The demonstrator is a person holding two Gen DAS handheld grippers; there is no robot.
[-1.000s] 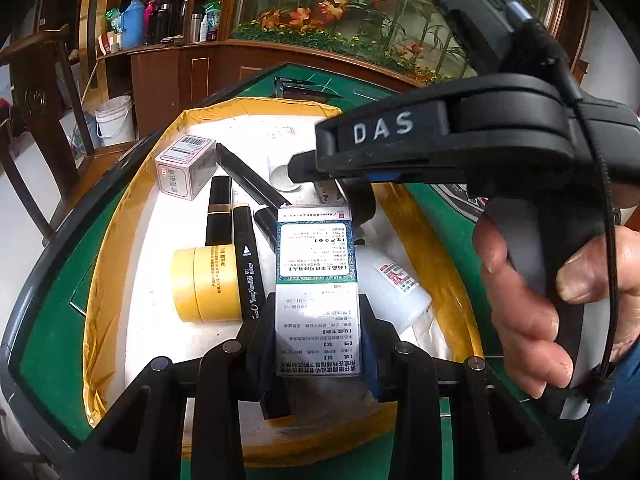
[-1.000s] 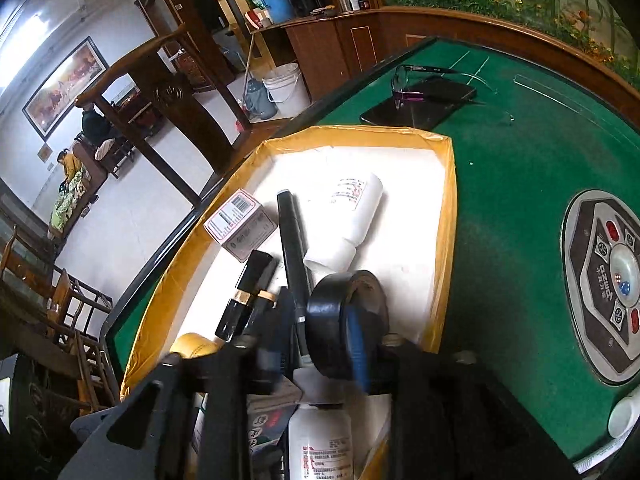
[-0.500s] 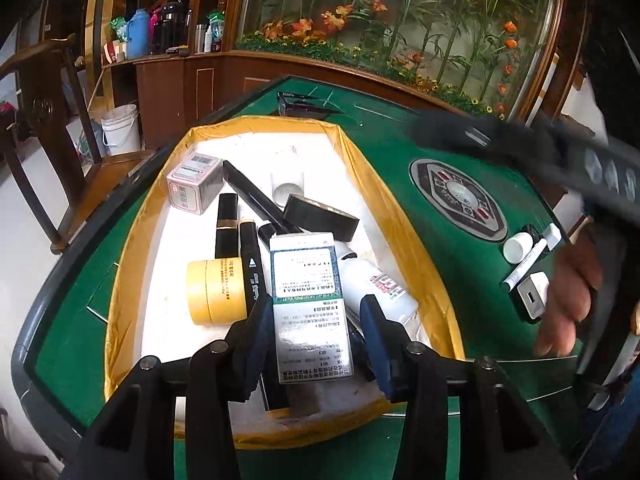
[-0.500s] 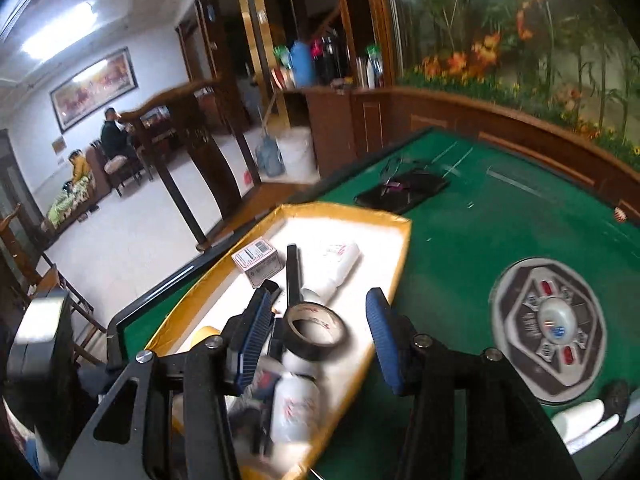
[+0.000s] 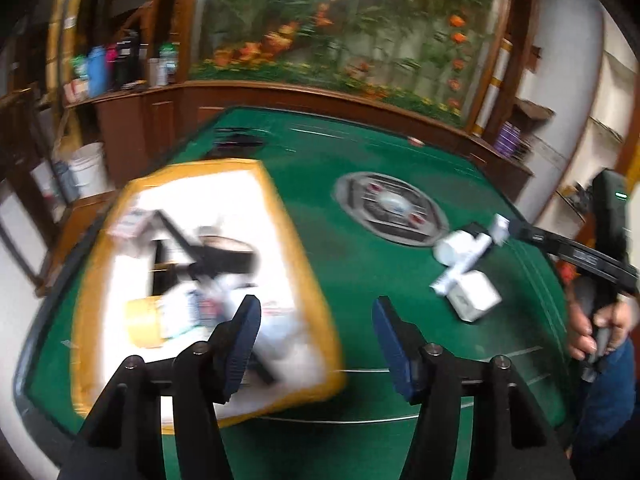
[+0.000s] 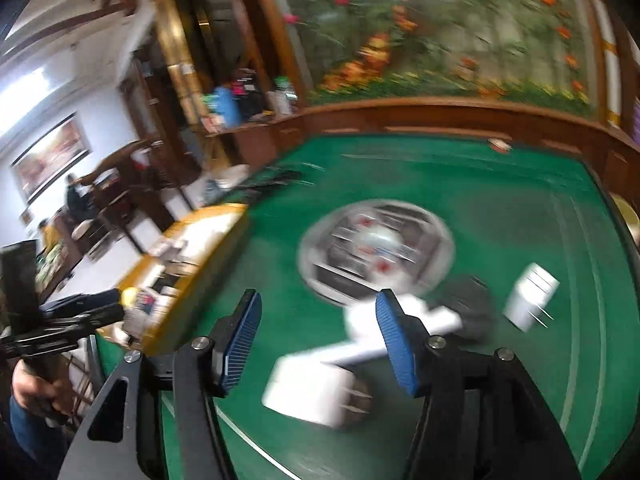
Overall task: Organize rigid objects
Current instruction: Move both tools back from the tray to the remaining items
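Both claws hang empty and spread wide over the green worktop [image 5: 328, 240], its round control panel [image 5: 394, 214] at the centre. The left claw [image 5: 316, 344] hovers at the near right corner of the yellow-rimmed tray [image 5: 296, 248], nothing between its blue pads [image 5: 248, 334]. The tray already carries a blurred jumble: a yellow tape roll [image 5: 144, 322], a black case [image 5: 228, 256], a barcoded carton [image 5: 130, 222] and white bottles too smeared to count.

The right claw [image 6: 318, 338] is just as wide and holds nothing, pointed at the items left outside the tray. Just nearer than the panel [image 6: 376, 252] lie a white plug adapter [image 6: 308, 390], a white marker-like stick [image 6: 416, 330] across it, a dark round piece [image 6: 470, 306] behind and a small white block [image 6: 530, 296] to the right.

The step in hand appears to be the reach for these leftovers. Motion blur is heavy in both views, so the approach should probably slow before closing. The adapter and stick touch; taking the stick first, across its narrow width and clear of the adapter's prongs, would likely avoid dragging both. The left claw would do best to stay clear of the tray's rim.
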